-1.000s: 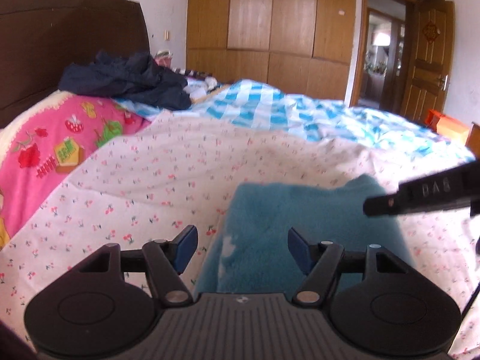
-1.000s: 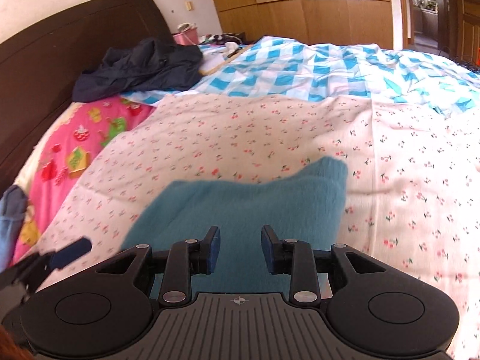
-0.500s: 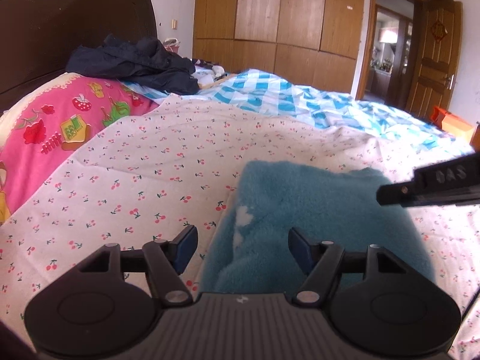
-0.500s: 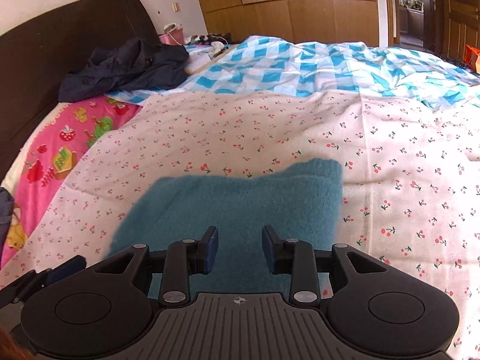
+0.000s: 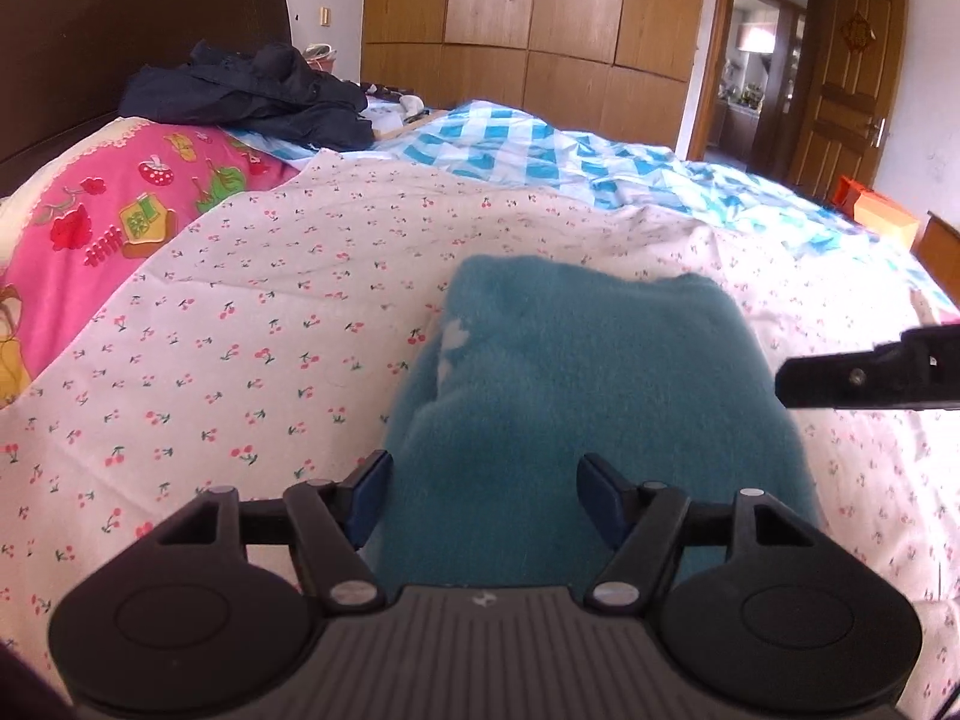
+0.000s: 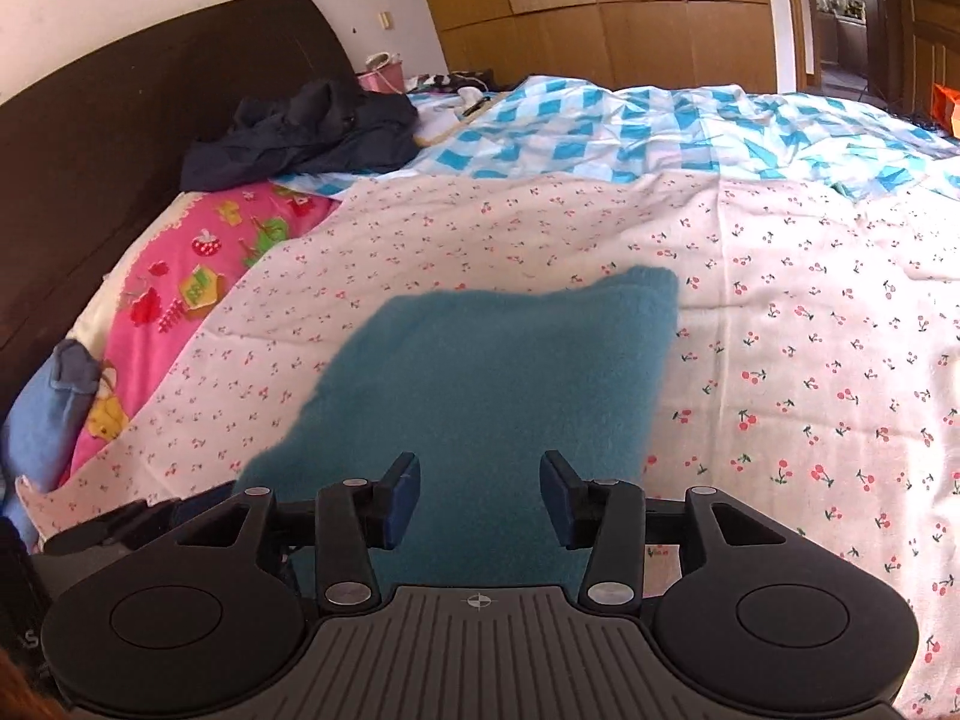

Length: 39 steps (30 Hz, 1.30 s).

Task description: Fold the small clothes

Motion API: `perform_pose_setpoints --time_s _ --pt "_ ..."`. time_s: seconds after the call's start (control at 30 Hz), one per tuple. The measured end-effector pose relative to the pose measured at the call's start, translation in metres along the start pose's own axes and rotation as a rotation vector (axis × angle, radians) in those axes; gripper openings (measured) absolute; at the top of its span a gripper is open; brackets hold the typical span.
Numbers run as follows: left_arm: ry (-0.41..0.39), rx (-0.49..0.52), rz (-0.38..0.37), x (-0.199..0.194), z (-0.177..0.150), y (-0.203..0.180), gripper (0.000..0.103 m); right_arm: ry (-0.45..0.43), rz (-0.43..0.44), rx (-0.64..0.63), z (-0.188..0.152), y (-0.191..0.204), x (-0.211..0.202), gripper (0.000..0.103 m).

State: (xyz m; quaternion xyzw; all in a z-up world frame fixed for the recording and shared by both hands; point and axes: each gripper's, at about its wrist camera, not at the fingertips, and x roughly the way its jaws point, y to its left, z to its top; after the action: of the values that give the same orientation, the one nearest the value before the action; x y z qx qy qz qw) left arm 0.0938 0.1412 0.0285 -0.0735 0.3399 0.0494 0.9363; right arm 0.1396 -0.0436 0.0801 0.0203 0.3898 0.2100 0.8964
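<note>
left gripper [image 5: 483,495]: released, over garment
right gripper [image 6: 479,495]: released, nothing held
garment [image 5: 576,396]: teal fleece, folded, flat on bedsheet [image 5: 252,324]

The bed [image 6: 810,312] is spread with a cherry-print sheet. On it lie a folded teal garment [image 6: 492,384], a pink cartoon blanket [image 6: 198,276], a blue checked quilt [image 6: 660,126] and dark clothes [image 6: 300,132].

Home bedroom: quilted bed [image 5: 360,276], dark headboard [image 6: 120,138], wooden wardrobe [image 5: 540,30].
</note>
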Motion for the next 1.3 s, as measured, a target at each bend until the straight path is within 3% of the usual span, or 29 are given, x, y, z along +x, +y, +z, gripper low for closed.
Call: perform_pose_setpoints --time_s 0.1,0.17,0.43,0.73,1.03,1.3 --pt "0.070 0.010 0.006 0.008 -0.005 -0.002 0.072 0.132 -0.033 -0.019 -0.015 0.004 0.018 0.047" --pt "0.067 0.008 0.002 0.002 -0.005 -0.001 0.072 0.165 -0.037 0.012 -0.023 0.004 0.020 0.047" --pt "0.029 0.027 -0.028 -0.029 -0.017 0.005 0.072 0.076 0.045 0.029 -0.037 0.015 -0.023 0.047" --pt "0.039 0.061 -0.052 -0.048 -0.031 -0.003 0.076 0.046 0.032 0.057 -0.063 0.011 -0.044 0.052" --pt "0.062 0.164 0.002 -0.046 -0.042 -0.026 0.082 0.043 -0.003 0.049 -0.078 0.008 -0.041 0.057" --pt "0.060 0.190 0.050 -0.046 -0.045 -0.029 0.084 0.079 0.008 0.077 -0.093 0.001 -0.034 0.058"
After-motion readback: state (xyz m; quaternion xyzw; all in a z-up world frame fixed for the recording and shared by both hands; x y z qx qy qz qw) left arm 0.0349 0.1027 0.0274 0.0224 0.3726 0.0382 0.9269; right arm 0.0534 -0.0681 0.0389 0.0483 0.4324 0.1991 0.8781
